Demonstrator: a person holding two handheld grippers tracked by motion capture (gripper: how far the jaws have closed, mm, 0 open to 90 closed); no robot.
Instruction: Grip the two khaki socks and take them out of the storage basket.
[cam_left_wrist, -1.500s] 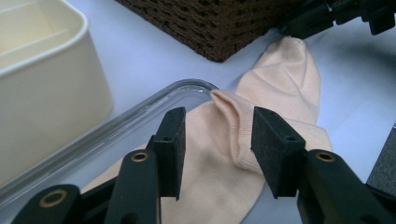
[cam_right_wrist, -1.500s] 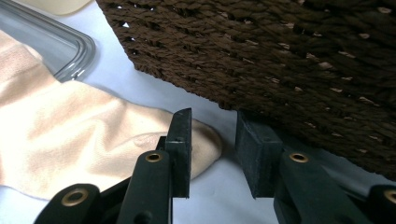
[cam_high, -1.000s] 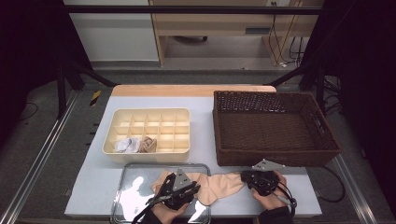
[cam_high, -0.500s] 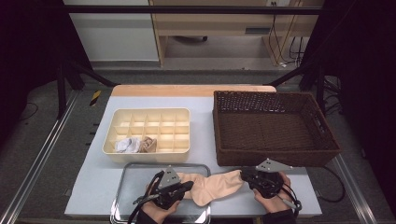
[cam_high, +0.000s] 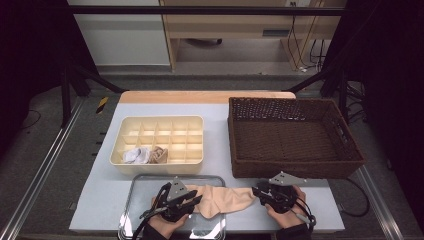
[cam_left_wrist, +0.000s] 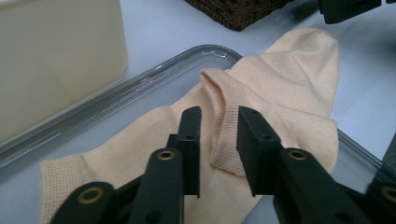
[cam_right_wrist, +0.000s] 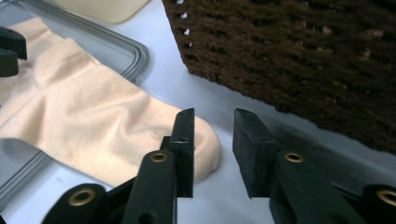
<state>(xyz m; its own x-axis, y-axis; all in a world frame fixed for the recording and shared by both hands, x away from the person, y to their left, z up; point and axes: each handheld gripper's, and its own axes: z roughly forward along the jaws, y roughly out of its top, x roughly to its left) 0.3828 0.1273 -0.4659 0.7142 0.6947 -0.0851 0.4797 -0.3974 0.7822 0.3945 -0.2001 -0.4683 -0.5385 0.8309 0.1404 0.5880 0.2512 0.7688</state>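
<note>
Both grippers had just let their jaws come apart, and nothing was pinched in either of them. At the left gripper (cam_left_wrist: 218, 154) the jaws stood open over the peach sock (cam_left_wrist: 261, 121), with the ribbed cuff lying in the gap between the pads but, as far as I could see, not pressed by them. At the right gripper (cam_right_wrist: 212, 154) the jaws were open too; the rounded toe of the sock (cam_right_wrist: 201, 144) lay just beside its left pad, and the bare table (cam_right_wrist: 219, 196) showed in the gap.

From the high view, the sock (cam_high: 225, 197) lay stretched flat between the two grippers, one end on the clear tray (cam_high: 145, 187) under the left gripper (cam_high: 190, 200), the other end on the table in front of the right gripper (cam_high: 260, 192). Beyond the right gripper stood the wicker basket (cam_high: 295, 170), and beyond the left one the cream divider box (cam_high: 155, 165).

I judged the step to be laying the sock out flat for folding. To do it well, the person should lift both grippers straight off, so that no pad drags the cloth and wrinkles it again. For the next grip, the left jaws should take the whole thickness of the cuff, not only the folded-back edge. The right jaws should come squarely over the toe, low to the table, and close only when cloth is really between the pads.
</note>
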